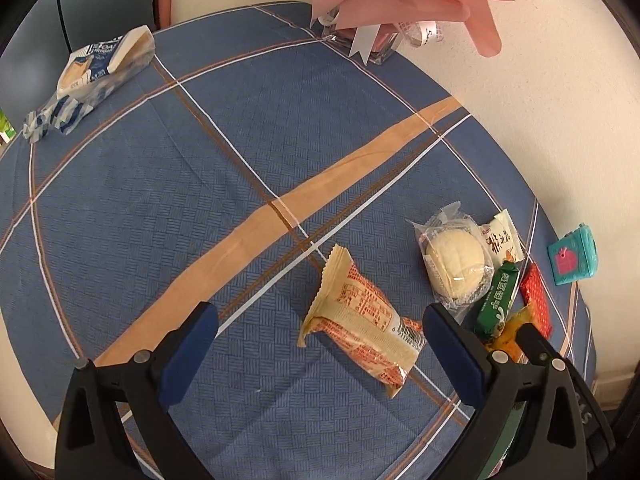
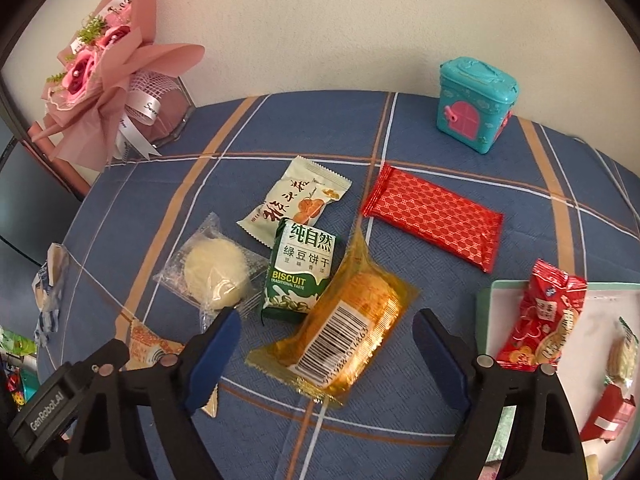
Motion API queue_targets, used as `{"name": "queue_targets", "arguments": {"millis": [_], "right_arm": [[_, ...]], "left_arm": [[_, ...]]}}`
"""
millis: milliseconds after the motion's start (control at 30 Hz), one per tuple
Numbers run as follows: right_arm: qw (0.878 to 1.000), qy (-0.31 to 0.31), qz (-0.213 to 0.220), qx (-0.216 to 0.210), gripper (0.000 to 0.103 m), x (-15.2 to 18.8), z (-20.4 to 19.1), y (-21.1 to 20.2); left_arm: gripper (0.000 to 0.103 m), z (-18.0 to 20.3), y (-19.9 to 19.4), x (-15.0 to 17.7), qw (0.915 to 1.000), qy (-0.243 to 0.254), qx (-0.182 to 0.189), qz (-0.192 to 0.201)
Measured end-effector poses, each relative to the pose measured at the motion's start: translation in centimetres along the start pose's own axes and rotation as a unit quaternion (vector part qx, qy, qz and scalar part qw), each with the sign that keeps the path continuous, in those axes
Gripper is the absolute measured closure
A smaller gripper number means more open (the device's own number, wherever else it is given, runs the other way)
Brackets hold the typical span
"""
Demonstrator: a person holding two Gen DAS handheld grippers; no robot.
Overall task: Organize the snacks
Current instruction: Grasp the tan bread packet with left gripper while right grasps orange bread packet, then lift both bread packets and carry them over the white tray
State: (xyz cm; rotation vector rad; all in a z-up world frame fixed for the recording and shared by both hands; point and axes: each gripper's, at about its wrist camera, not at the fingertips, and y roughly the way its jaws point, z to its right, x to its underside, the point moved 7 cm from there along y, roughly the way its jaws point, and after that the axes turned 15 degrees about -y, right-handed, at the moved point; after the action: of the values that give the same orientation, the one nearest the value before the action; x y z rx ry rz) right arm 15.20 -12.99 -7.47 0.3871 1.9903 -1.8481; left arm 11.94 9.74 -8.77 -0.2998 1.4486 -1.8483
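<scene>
Blue checked cloth with tan and white stripes (image 2: 400, 432) covering the counter against a cream wall; pink paper-wrapped bouquet in a clear glass vase (image 2: 120, 92) at the far left corner, small teal plastic house-shaped box with a pink door (image 2: 474, 106) near the wall

Left tool (image 1: 320, 356) hanging over the cloth, blue-padded jaws spread wide, nothing gripped; cream and orange printed wrapped snack bar (image 1: 360, 328) lying flat between and just beyond the pads, untouched

Right tool (image 2: 326, 364) likewise wide apart and gripping nothing, poised above a clear amber packet with a barcode label (image 2: 344, 328) lying on the cloth between the fingers

Beside that packet: green and white biscuit packet (image 2: 300, 272), its corner touching the amber wrapper; round pale cake in a clear wrapper (image 2: 216, 272) just left of it; cream sachet with black characters (image 2: 296, 200) behind, overlapped by the biscuit packet; flat red foil pack with a gold lattice pattern (image 2: 434, 216) apart to the right

White tray with a pale green rim (image 2: 486, 308) at the right edge, red printed snack packet (image 2: 544, 320) resting over its near rim, further packets inside, too cut off to identify

Blue and white bread bag (image 1: 96, 68) well apart at the far left of the counter
</scene>
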Motion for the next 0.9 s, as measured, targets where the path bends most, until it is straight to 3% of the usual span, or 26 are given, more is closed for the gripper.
{"name": "queue_targets", "arguments": {"millis": [267,400,733,900], "right_arm": [[1.000,0.003,-0.027,-0.003,0.019,0.6,0.1,3.0],[0.999,0.008,-0.035,-0.003,0.027,1.2,0.4,4.1],[0.999,0.021,-0.031,-0.020,0.045,2.1,1.0,4.0],[0.999,0.034,-0.030,-0.028,0.054,3.1,1.5,3.3]], "left_arm": [[0.001,0.9,1.4,0.2,0.9998,0.004,0.007,-0.016],[0.003,0.9,2.5,0.5,0.9997,0.003,-0.004,-0.026],[0.035,0.8,4.0,1.1,0.9989,0.006,-0.023,-0.041],[0.044,0.5,3.8,1.1,0.9987,0.004,-0.019,-0.047]]}}
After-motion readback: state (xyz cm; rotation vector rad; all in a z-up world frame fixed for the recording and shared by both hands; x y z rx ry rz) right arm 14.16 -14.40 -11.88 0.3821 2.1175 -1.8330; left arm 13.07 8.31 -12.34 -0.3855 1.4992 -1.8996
